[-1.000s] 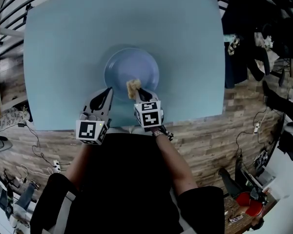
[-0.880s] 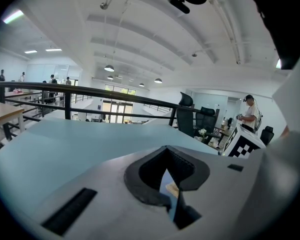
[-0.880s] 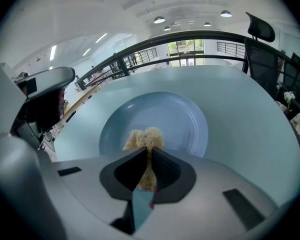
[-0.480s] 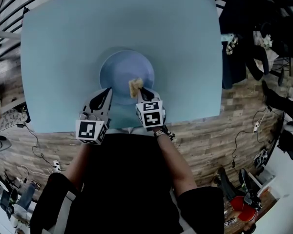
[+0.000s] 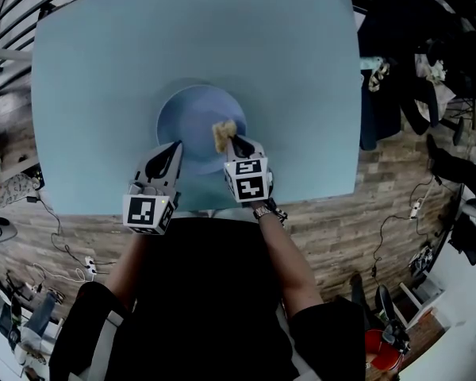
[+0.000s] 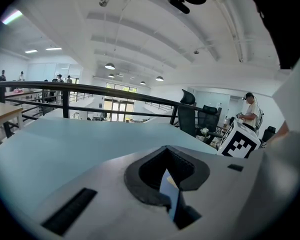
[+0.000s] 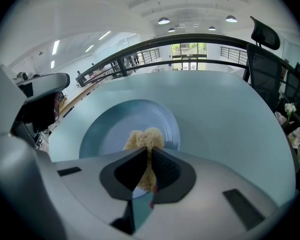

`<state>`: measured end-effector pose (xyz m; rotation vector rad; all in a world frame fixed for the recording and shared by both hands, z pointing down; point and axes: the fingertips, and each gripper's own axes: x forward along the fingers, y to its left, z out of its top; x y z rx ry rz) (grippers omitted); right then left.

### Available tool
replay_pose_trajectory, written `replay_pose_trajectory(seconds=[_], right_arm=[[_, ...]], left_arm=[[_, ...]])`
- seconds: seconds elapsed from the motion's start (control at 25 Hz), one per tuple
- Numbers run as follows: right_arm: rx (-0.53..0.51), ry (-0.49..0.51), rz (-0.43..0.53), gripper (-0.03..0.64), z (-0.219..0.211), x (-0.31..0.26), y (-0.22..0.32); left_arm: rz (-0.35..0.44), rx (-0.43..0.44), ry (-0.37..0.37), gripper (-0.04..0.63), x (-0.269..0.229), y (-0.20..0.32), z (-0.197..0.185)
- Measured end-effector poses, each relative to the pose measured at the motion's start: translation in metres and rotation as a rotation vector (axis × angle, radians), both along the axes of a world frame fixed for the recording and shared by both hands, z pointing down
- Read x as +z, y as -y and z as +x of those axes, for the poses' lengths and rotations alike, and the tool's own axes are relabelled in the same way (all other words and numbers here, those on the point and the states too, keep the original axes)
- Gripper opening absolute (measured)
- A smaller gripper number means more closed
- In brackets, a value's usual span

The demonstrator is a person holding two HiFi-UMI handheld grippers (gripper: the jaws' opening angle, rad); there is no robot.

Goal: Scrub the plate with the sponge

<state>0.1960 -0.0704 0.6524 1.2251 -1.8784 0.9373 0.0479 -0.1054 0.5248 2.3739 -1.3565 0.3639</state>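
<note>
**A:** What has been moved since a second ago?

**B:** The yellow sponge (image 5: 224,136) has been carried from the near middle of the plate (image 5: 189,111) toward its right side. The right hand-held gripper (image 5: 232,141) has been moved along with it. The left hand-held gripper (image 5: 175,146) has been kept at the plate's near-left rim.

**A:** How is the sponge held?

**B:** It is pinched between the right jaws, which are closed onto it with only its squeezed thickness left between them. A crumpled tuft is seen beyond the jaw tips, lying against the plate's flat inner surface, right of centre.

**A:** And the left one?

**B:** Its jaws are drawn almost together. A thin blue edge is clamped between them. In the head view this is matched by the plate's rim, seen at the jaw tips.

**A:** Where is the plate placed?

**B:** The round pale-blue plate is laid flat on a light blue bench (image 5: 246,38). It is set nearer the bench's near edge than its far edge, and slightly left of its middle. A wooden floor (image 5: 325,213) is seen around the bench.
</note>
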Motion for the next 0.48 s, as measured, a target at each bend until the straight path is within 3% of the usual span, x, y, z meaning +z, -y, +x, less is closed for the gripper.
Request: replay_pose_trajectory(seconds=[0.48], right_arm=[[-0.058, -0.038, 0.038, 0.034, 0.010, -0.005, 0.034]], left_arm=[[0.006, -0.044, 0.005, 0.002, -0.004, 0.008, -0.006]])
